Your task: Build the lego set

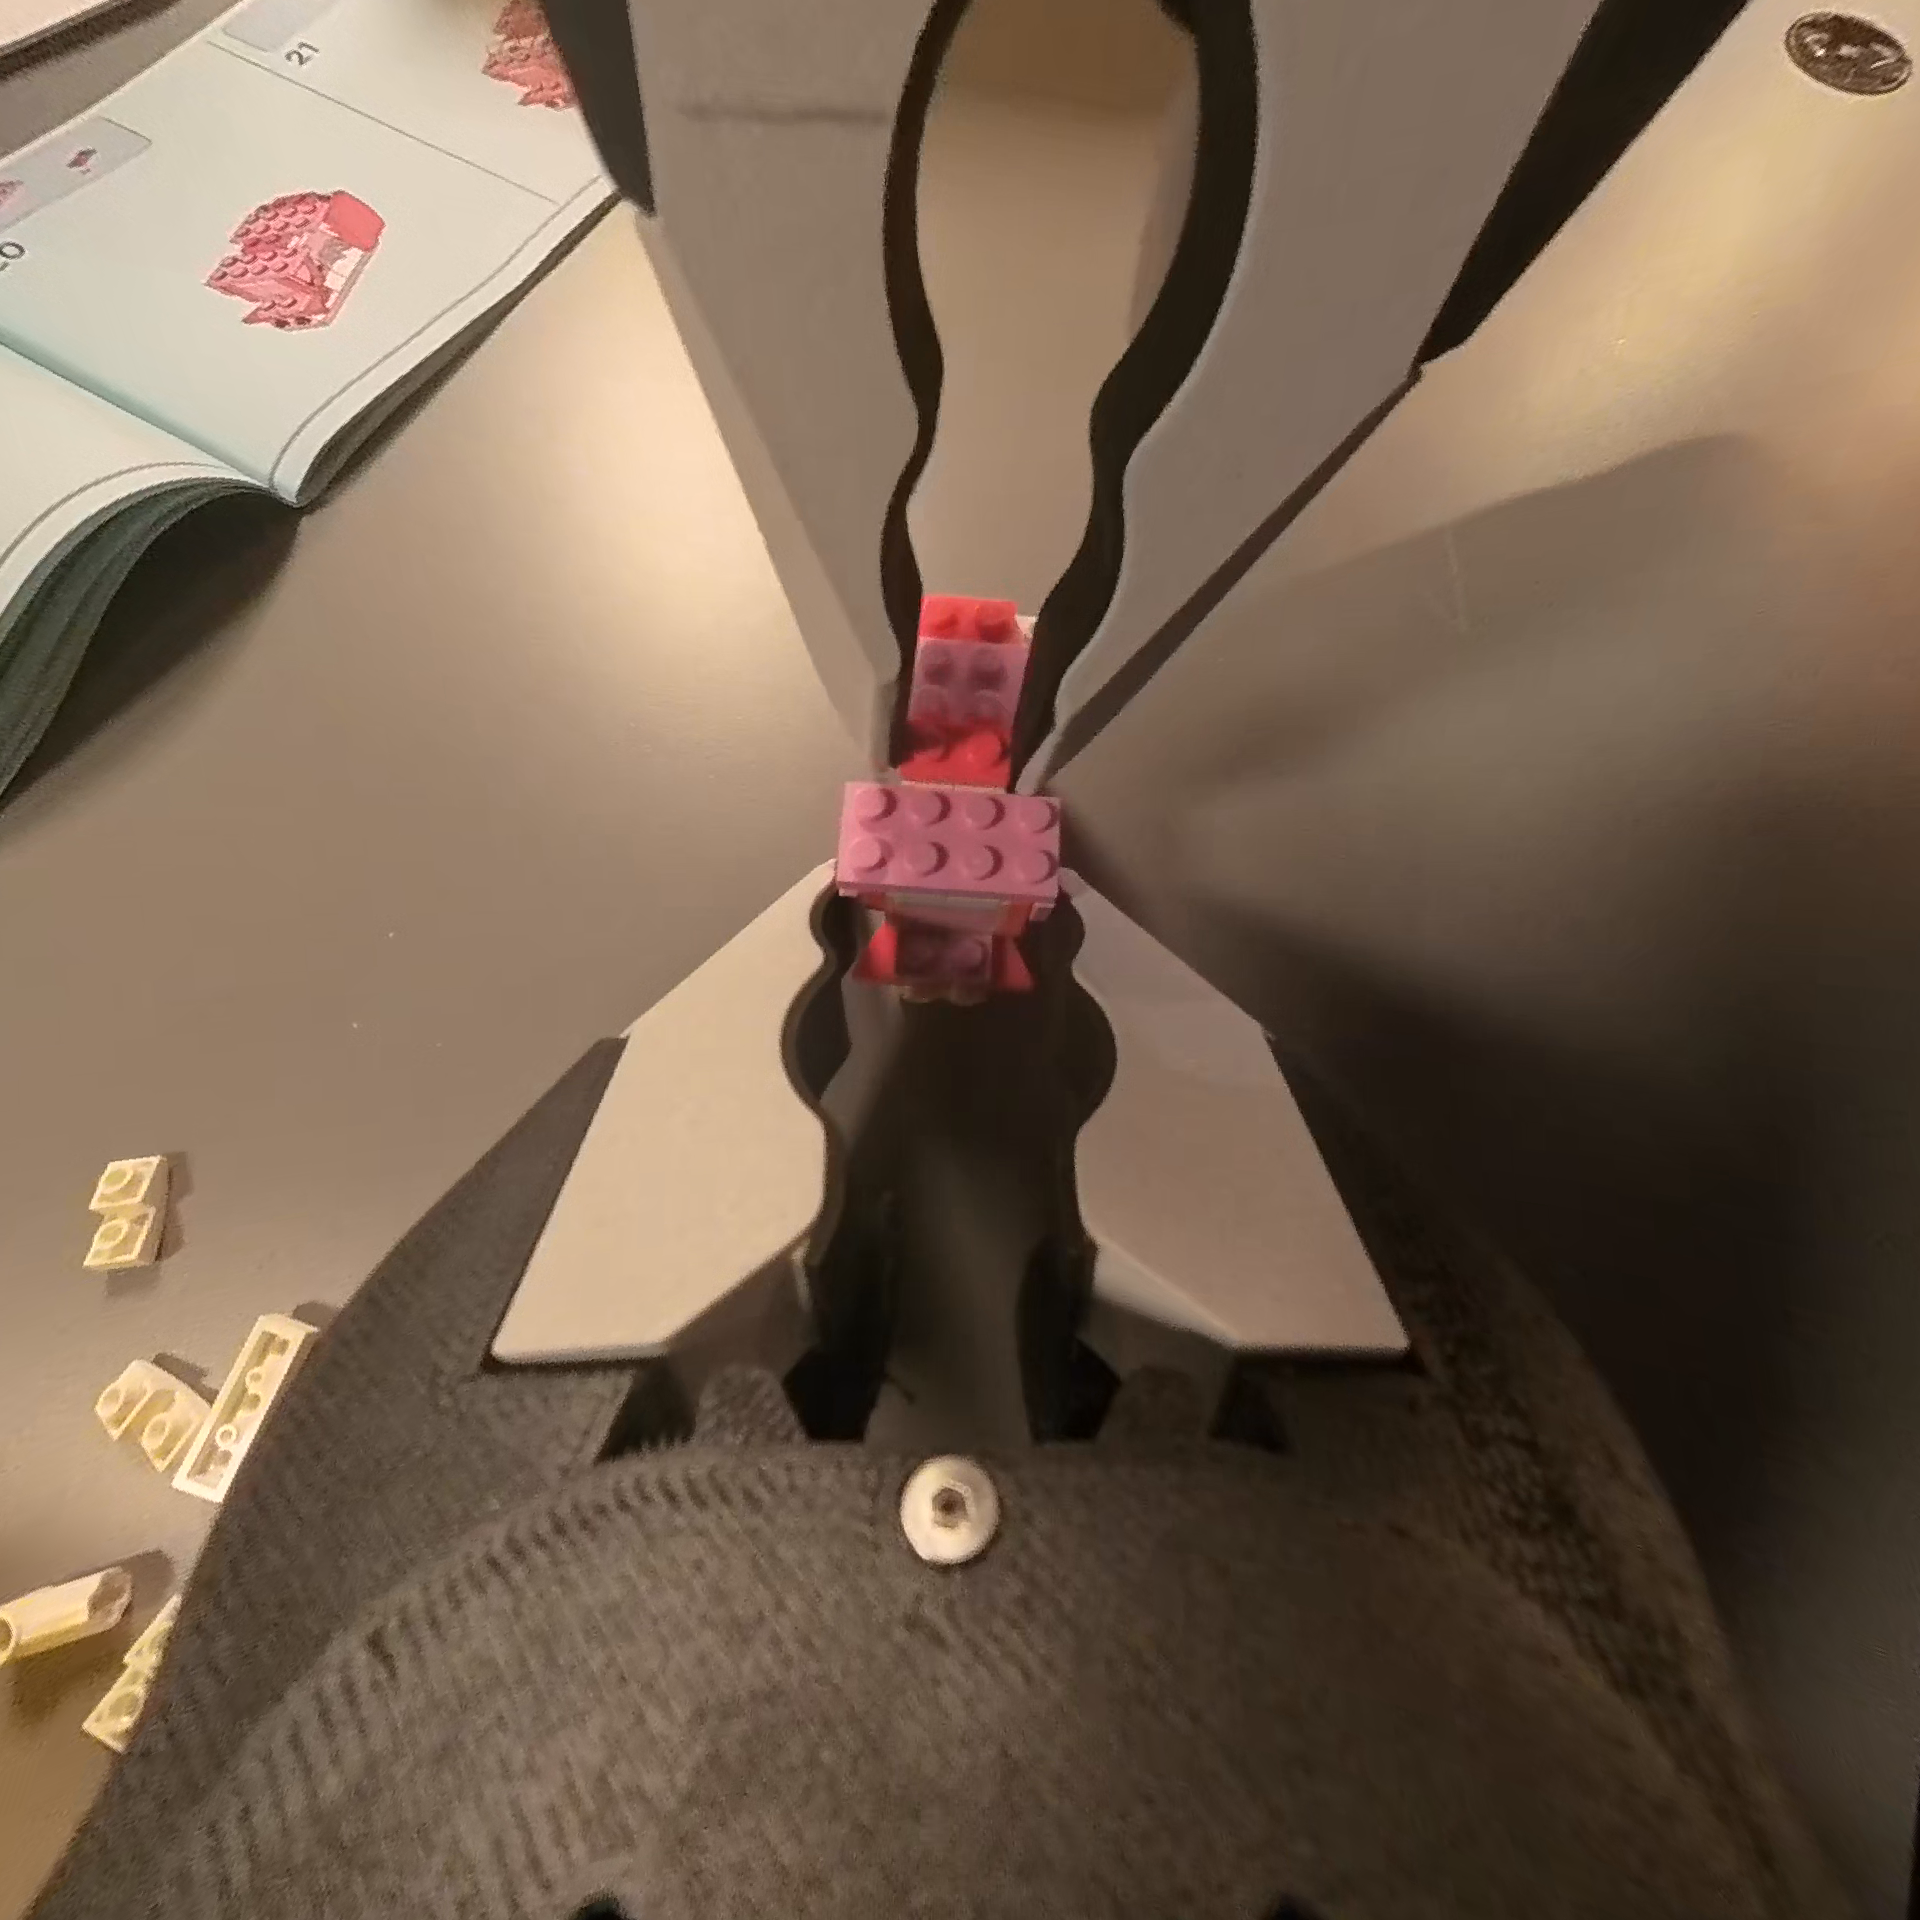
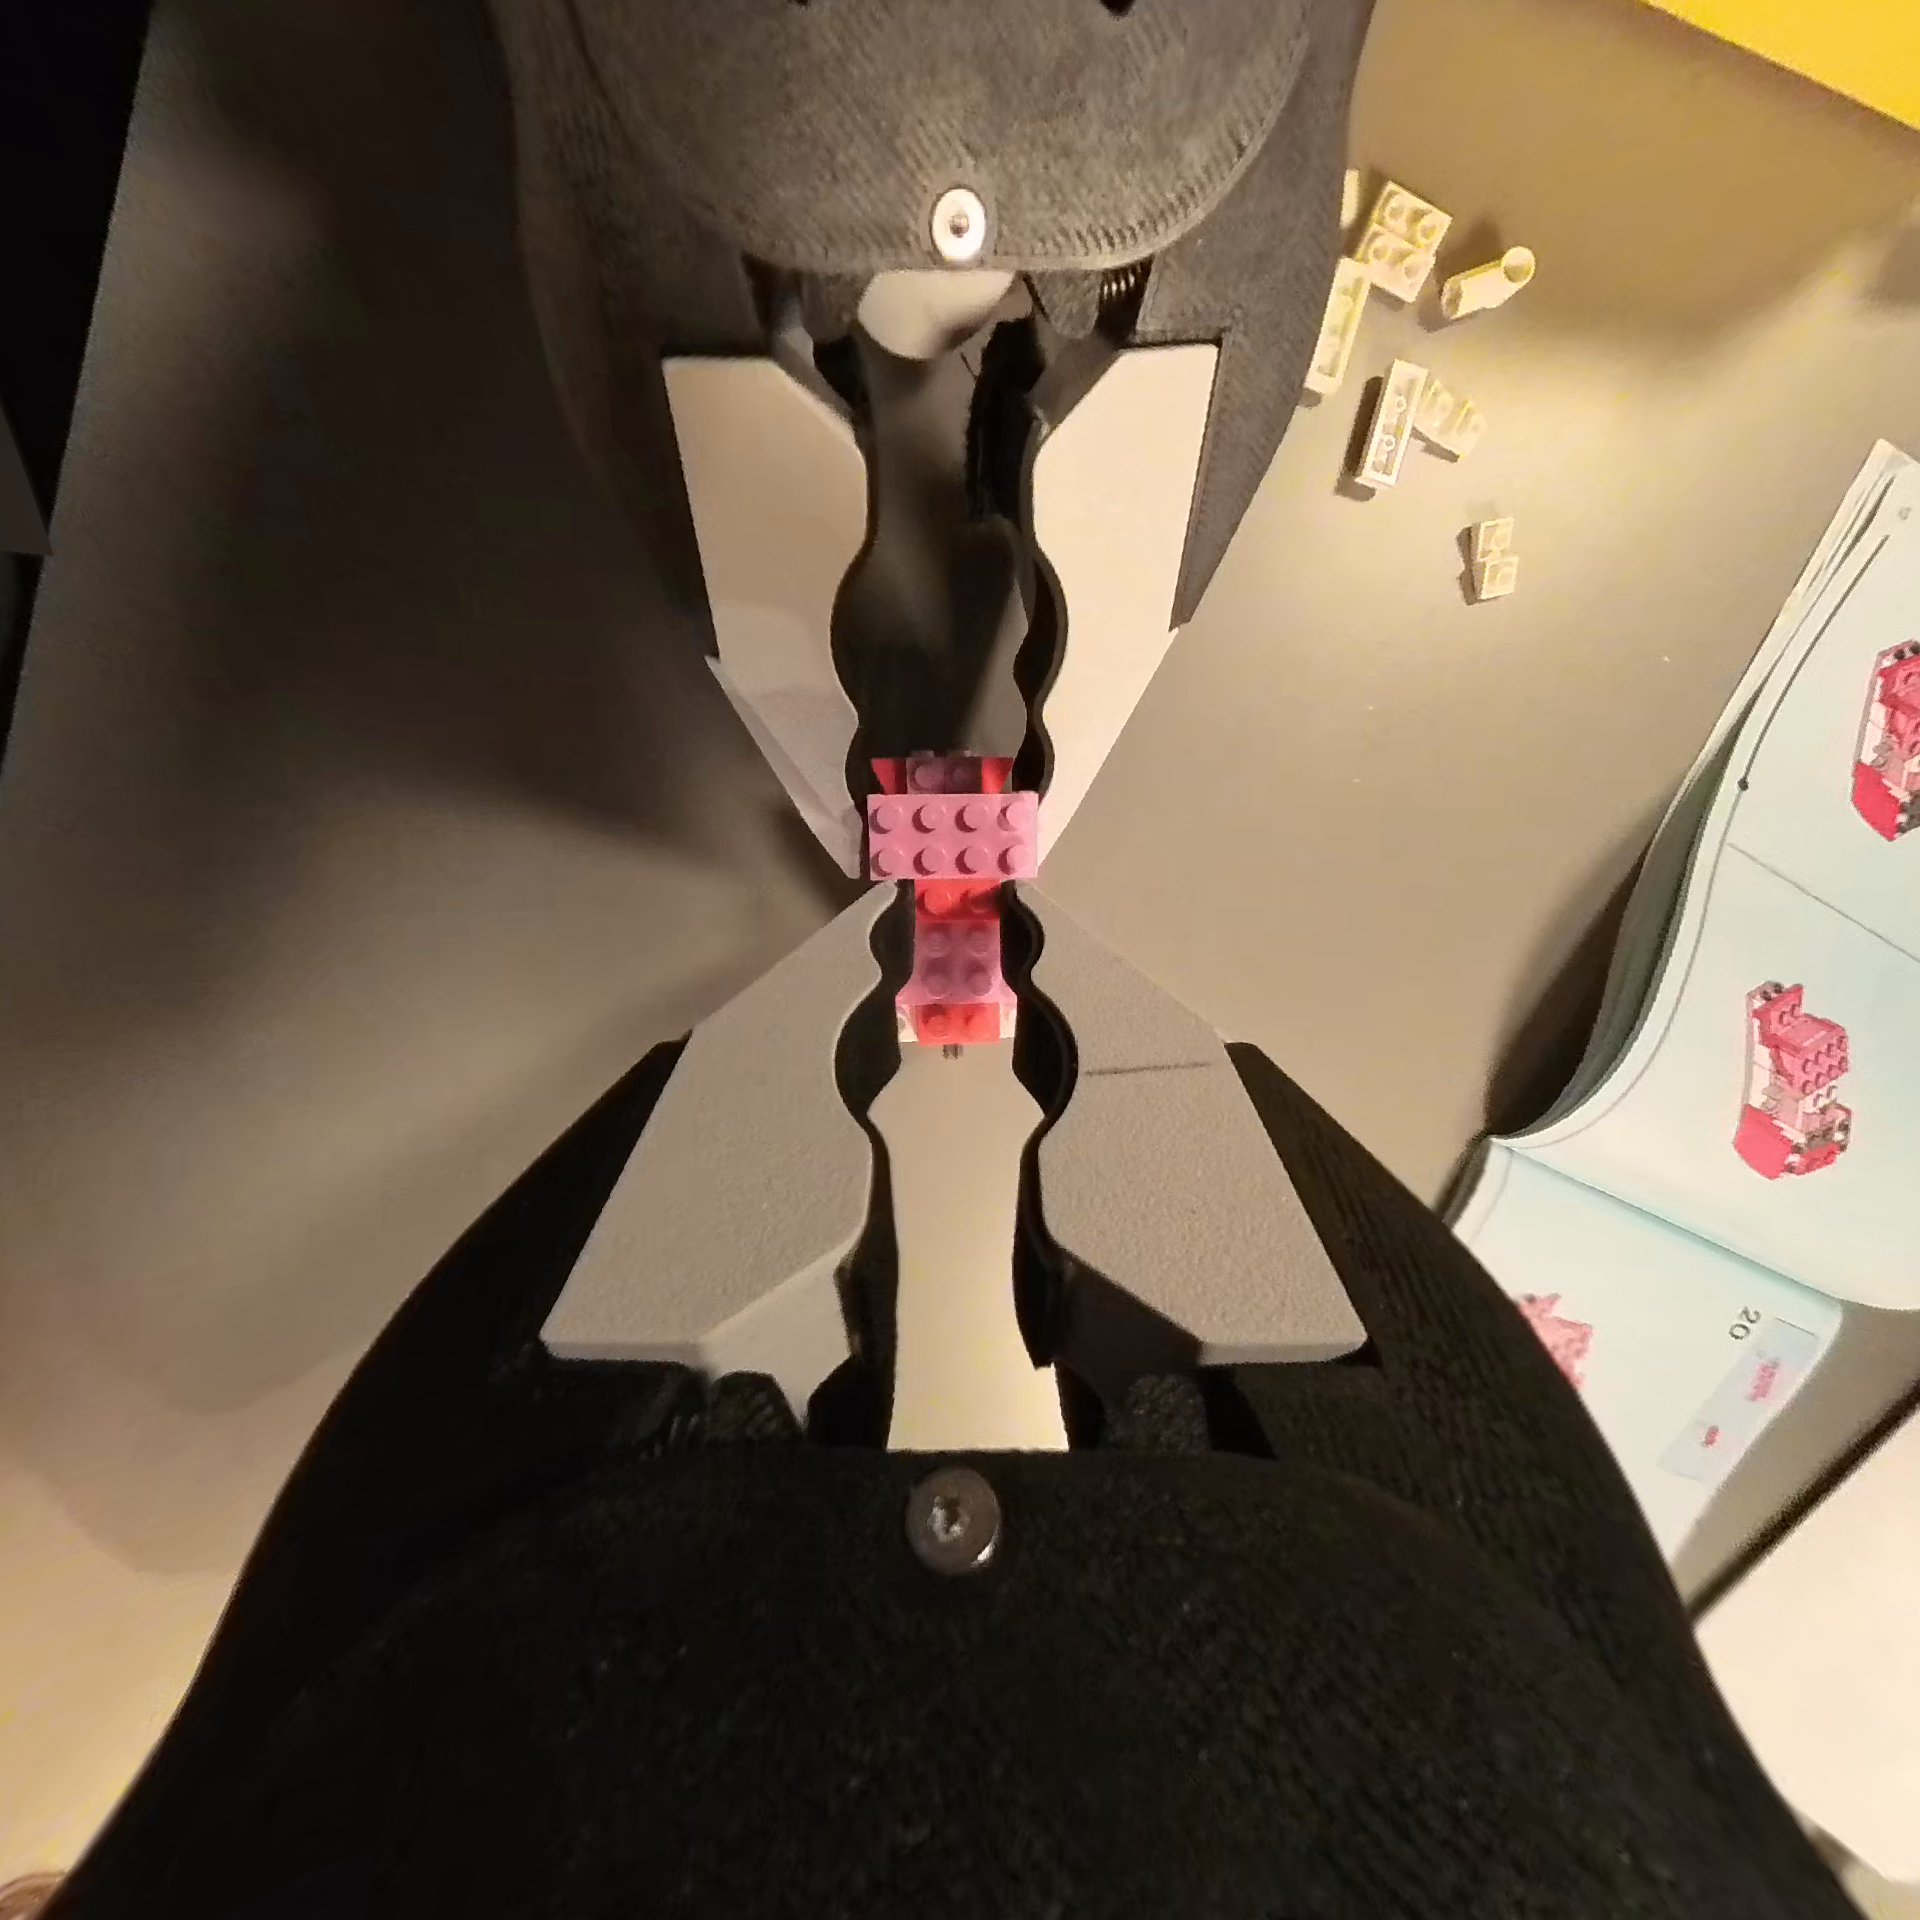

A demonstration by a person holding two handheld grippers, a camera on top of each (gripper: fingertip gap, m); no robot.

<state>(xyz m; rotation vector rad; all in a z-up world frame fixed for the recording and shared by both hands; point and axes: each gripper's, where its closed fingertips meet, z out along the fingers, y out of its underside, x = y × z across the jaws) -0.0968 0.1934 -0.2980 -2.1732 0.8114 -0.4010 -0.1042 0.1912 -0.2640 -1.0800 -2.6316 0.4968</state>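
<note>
A small model of pink and red bricks (image 1: 951, 842) hangs above the grey table, held from both ends. My left gripper (image 1: 951, 914) is shut on its near end, a red and pink part below a wide pink brick with two rows of studs. My right gripper (image 1: 956, 748) comes from the far side and is shut on the narrower red and pink stack. In the right wrist view the model (image 2: 951, 847) lies across the middle. My right gripper (image 2: 954, 914) clamps the narrow stack from below and my left gripper (image 2: 951, 790) clamps the other end from above.
An open instruction booklet (image 1: 208, 260) lies on the table at the left; it also shows in the right wrist view (image 2: 1766, 935). Several loose cream bricks (image 1: 156, 1403) lie beside my left gripper, also seen in the right wrist view (image 2: 1392, 416). A yellow strip (image 2: 1662, 62) runs along the far corner. The tips of both grippers are at nearly the same place.
</note>
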